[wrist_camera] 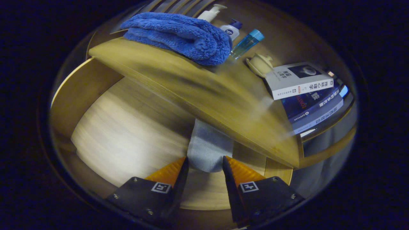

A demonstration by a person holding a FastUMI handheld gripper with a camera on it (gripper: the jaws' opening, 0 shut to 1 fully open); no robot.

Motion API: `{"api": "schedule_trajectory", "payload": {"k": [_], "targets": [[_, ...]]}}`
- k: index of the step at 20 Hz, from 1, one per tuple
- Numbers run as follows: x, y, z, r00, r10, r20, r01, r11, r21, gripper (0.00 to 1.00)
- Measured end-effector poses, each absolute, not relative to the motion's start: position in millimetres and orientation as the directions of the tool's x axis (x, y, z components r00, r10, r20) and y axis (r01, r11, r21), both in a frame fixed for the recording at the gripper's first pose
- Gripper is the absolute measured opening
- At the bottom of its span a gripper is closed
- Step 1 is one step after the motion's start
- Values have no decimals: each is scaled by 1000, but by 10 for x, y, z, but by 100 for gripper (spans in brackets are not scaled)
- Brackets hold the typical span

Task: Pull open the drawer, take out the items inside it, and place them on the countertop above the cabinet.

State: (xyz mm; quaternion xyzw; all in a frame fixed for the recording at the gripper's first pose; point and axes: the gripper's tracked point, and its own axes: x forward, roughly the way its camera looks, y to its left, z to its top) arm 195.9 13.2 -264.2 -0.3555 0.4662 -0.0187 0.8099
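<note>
A folded grey cloth (207, 147) hangs between my fingers, and my gripper (204, 164) is shut on its lower end, over the open drawer (127, 134) with its pale wood bottom. The cloth's upper part reaches up to the front edge of the wooden countertop (191, 86), which runs across just beyond my fingers. A fluffy blue towel (179, 35) lies folded on the countertop's far left part. The picture is smeared by motion.
Behind the towel stand a white pump bottle (211, 12), a small white bottle with a dark cap (231, 30) and a clear blue bottle (247, 41). A cream lidded pot (260, 64) sits beside a stack of books (297, 81) on the right. The drawer's side wall (80, 92) rises at the left.
</note>
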Motion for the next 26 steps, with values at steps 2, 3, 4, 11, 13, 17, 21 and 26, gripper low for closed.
{"api": "schedule_trajectory", "payload": {"k": [2, 3, 4, 11, 13, 17, 21, 26], "targets": [[1990, 140, -2712, 557, -349, -753, -309, 755, -579, 58], [1960, 108, -2749, 545, -366, -755, -306, 751, -585, 50], [1992, 80, -2783, 544, -379, -749, -302, 744, -596, 44], [1972, 60, -2736, 555, -388, -736, -279, 747, -604, 12], [1919, 21, -2644, 551, -414, -724, -259, 740, -621, 11], [1799, 0, -2410, 567, -437, -698, -225, 733, -642, 11], [1750, -19, -2395, 553, -447, -703, -211, 741, -638, 4], [1731, 27, -2412, 553, -424, -717, -264, 727, -633, 2]]}}
